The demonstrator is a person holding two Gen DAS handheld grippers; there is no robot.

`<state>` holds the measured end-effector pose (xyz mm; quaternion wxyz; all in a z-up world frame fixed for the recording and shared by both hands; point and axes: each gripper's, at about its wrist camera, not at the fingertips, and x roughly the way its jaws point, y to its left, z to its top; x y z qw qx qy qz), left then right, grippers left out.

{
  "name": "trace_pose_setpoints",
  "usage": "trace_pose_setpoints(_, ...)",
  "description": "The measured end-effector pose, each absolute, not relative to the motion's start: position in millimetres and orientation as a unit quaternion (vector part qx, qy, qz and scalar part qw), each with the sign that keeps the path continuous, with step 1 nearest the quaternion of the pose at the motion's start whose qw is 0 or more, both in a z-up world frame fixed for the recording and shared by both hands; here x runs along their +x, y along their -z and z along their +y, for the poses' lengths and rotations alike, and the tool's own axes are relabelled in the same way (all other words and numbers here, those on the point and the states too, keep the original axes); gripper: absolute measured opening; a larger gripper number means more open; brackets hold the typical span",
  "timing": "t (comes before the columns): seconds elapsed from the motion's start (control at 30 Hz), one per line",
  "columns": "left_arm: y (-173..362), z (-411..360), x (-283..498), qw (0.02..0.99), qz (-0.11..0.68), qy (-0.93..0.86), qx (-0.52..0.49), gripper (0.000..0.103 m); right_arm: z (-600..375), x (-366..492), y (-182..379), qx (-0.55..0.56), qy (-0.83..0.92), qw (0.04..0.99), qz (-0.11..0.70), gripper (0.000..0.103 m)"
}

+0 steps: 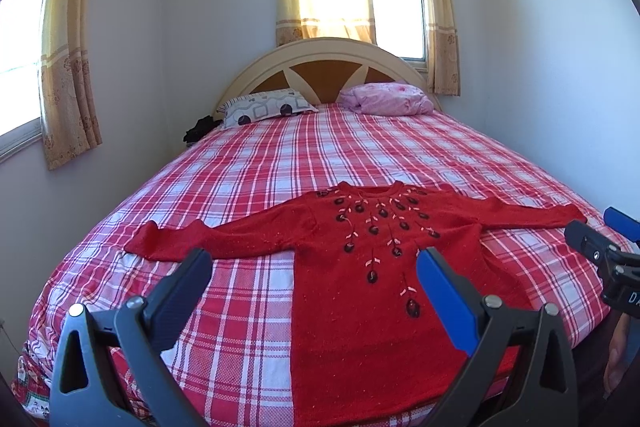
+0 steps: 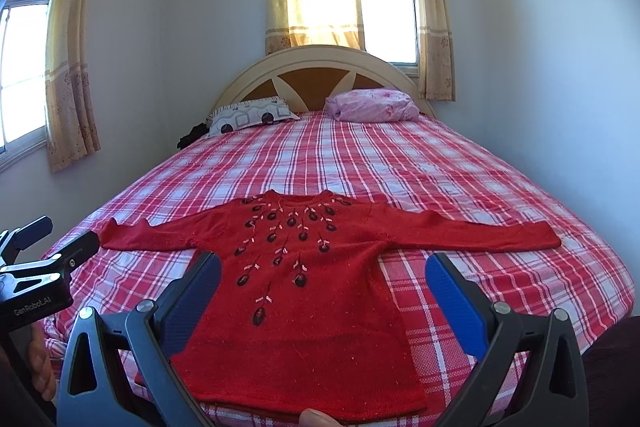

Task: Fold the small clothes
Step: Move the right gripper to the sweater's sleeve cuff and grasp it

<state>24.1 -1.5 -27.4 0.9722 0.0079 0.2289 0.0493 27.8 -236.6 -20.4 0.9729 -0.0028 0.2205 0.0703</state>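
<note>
Sweater (image 2: 304, 267) spread flat, sleeves out, on plaid bed (image 2: 400, 163). Left gripper (image 1: 316, 267) and right gripper (image 2: 324, 271) spread wide, empty. "GenRobot.AI" legible – right wrist view only; left view shows "DA".

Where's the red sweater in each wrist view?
Left wrist: sweater lies flat, centre to lower right, between the open left gripper fingers.
Right wrist: sweater centre to lower left, above the open right gripper.
Shared landmark: headboard.

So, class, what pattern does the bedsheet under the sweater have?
Red, white and pale-blue plaid on the bedsheet, clearest in the right wrist view.
</note>
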Motion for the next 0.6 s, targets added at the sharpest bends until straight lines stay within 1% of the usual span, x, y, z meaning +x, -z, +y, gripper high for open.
trace_pose_setpoints(0.3,73.0,-4.4,71.5,0.957,0.286,-0.044,0.020,0.103,-256.8,82.7,80.1,0.003,-0.048,0.953,0.300,0.102)
trace_pose_setpoints(0.6,116.5,-26.9,133.9,0.936,0.346,-0.026,0.055,0.103,-331.9,139.3,127.8,0.040,0.040,0.931,0.362,0.102)
